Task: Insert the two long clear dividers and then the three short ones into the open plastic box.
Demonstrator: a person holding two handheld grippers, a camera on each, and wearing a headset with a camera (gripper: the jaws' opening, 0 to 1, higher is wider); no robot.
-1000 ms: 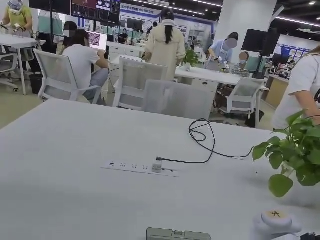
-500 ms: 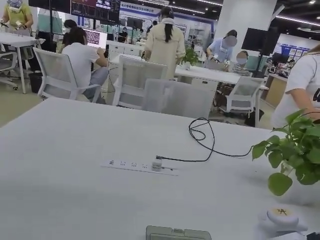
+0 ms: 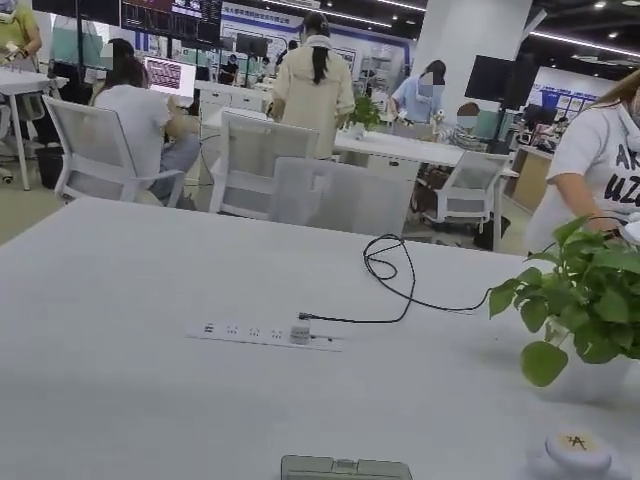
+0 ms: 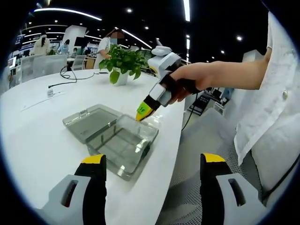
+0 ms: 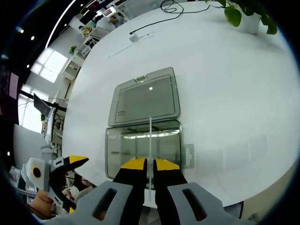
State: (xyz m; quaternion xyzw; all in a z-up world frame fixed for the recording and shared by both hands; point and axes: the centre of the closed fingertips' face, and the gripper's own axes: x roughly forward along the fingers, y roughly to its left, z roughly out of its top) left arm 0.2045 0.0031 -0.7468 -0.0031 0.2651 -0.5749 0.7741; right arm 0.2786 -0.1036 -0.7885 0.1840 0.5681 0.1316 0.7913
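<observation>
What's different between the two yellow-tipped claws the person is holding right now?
The left gripper has its jaws wide apart and holds nothing; the right gripper has its jaws shut on a thin clear divider. The left gripper sits by the edge of the table, back from the box; the right gripper is over the open box. Both have black jaws with yellow tips.

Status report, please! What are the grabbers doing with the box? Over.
Right gripper shut on clear divider, at the open plastic box. Left gripper open, holding nothing, back from the box. Lid lies flat; nothing blocking.
</observation>
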